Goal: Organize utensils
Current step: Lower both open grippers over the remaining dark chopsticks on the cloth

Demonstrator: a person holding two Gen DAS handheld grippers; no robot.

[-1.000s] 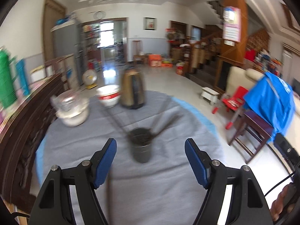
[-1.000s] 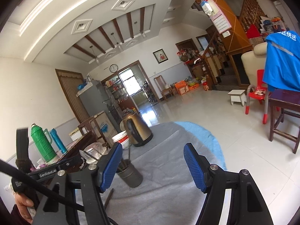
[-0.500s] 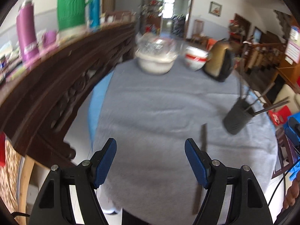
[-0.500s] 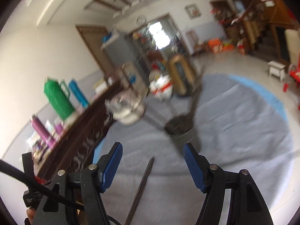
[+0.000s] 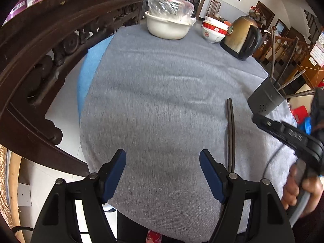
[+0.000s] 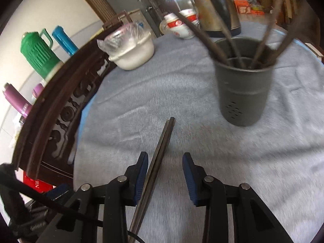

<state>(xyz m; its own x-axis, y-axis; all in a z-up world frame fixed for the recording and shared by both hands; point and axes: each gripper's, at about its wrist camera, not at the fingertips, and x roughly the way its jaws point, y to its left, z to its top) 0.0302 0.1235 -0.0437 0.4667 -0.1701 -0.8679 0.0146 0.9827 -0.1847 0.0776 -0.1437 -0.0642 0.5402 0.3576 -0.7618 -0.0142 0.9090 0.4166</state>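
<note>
While lying flat on the grey tablecloth, pair of dark chopsticks side by side and touching, two sticks counted, long axis running from the table's near edge toward the middle, far tips angled slightly right toward the dark utensil holder. Same pair seen in the left view just right of the left gripper's right finger, with the holder beyond and further right. Right gripper low over the cloth, jaws closing with the chopsticks between them; sticks right against the left pad, clear gap to the right pad, so not pinched. Left gripper wide apart over bare cloth, nothing between its jaws. One holder, upright, with several long dark utensils leaning out; exact count unclear through blur. Further back: one white bowl with a plastic bag, one stack of red-and-white bowls, one brass-coloured kettle. On the carved wooden sideboard: one green thermos, one blue flask.
</note>
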